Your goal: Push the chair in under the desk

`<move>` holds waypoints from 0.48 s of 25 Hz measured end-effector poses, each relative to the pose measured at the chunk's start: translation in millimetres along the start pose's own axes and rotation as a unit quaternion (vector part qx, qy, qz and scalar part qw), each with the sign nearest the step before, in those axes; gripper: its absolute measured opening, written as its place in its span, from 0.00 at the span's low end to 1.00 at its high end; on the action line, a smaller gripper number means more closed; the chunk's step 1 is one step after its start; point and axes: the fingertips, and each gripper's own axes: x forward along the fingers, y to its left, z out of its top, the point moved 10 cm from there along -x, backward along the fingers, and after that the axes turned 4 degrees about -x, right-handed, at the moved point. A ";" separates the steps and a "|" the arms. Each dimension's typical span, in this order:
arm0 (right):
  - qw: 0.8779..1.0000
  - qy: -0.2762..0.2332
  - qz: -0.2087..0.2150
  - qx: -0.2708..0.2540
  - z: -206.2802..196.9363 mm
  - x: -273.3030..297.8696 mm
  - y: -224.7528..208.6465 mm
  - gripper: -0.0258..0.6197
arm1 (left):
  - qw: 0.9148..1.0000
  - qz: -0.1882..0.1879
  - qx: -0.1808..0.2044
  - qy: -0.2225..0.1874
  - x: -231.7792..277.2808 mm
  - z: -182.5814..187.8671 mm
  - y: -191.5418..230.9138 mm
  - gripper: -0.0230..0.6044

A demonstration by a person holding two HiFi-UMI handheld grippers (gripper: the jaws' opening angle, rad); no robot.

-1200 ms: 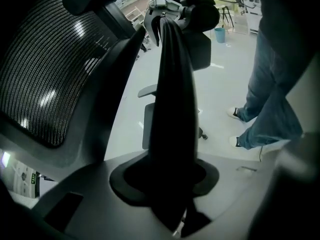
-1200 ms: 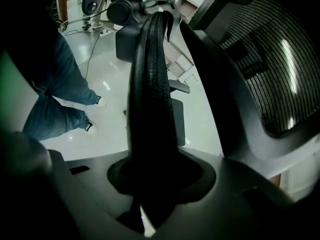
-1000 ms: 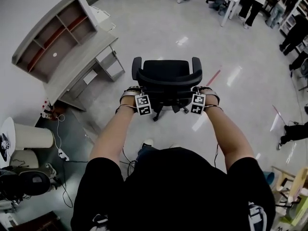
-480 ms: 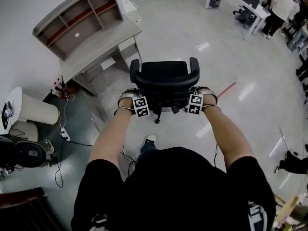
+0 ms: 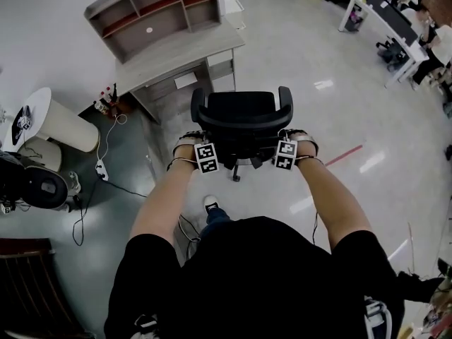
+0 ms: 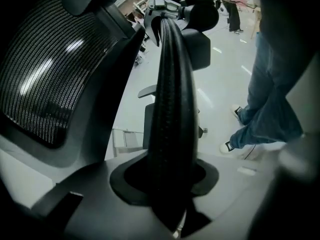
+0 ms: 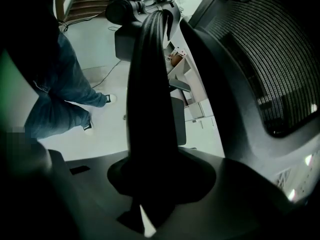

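In the head view the black office chair [image 5: 241, 119] stands on the floor with its back toward me, facing the grey desk with a shelf hutch [image 5: 176, 55] just beyond it. My left gripper [image 5: 200, 149] grips the left side of the chair's back and my right gripper [image 5: 288, 147] the right side. In the left gripper view my left gripper [image 6: 172, 184] is shut on a black ribbed bar of the backrest frame [image 6: 172, 99], with the mesh back [image 6: 45, 69] at left. My right gripper [image 7: 150, 184] clamps the matching bar [image 7: 150, 84].
A white round bin [image 5: 62, 126] and a power strip with cables [image 5: 101, 168] lie left of the desk. Dark equipment [image 5: 32, 186] sits at far left, a wooden chair [image 5: 28, 288] at bottom left. People and desks [image 5: 385, 20] stand at upper right. My shoe [image 5: 210, 203] shows behind the chair.
The chair and both grippers have swung round toward the desk. The desk has shifted from the far left to directly beyond the chair and looks closer. Both grips are unchanged.
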 end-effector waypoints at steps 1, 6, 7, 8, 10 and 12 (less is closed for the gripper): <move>1.000 -0.004 0.000 -0.006 5.1 2.5 -4.0 0.21 | 1.000 0.001 -0.006 0.004 -0.5 -5.6 0.4 0.24; 0.999 -0.021 0.003 -0.039 37.6 14.2 -24.3 0.21 | 0.999 0.007 -0.037 0.025 -6.1 -38.7 2.4 0.24; 0.999 -0.024 0.003 -0.045 46.1 16.8 -28.0 0.21 | 0.999 0.007 -0.043 0.029 -7.1 -47.2 2.4 0.24; 0.998 -0.028 0.004 -0.051 54.2 19.1 -31.4 0.21 | 0.998 0.007 -0.049 0.033 -8.1 -55.4 2.3 0.24; 0.997 -0.033 0.005 -0.063 70.2 22.5 -38.3 0.21 | 0.997 0.007 -0.061 0.041 -10.7 -71.2 2.5 0.24; 0.996 -0.039 0.004 -0.075 87.0 24.9 -44.6 0.21 | 0.996 0.008 -0.072 0.047 -14.4 -87.3 2.4 0.24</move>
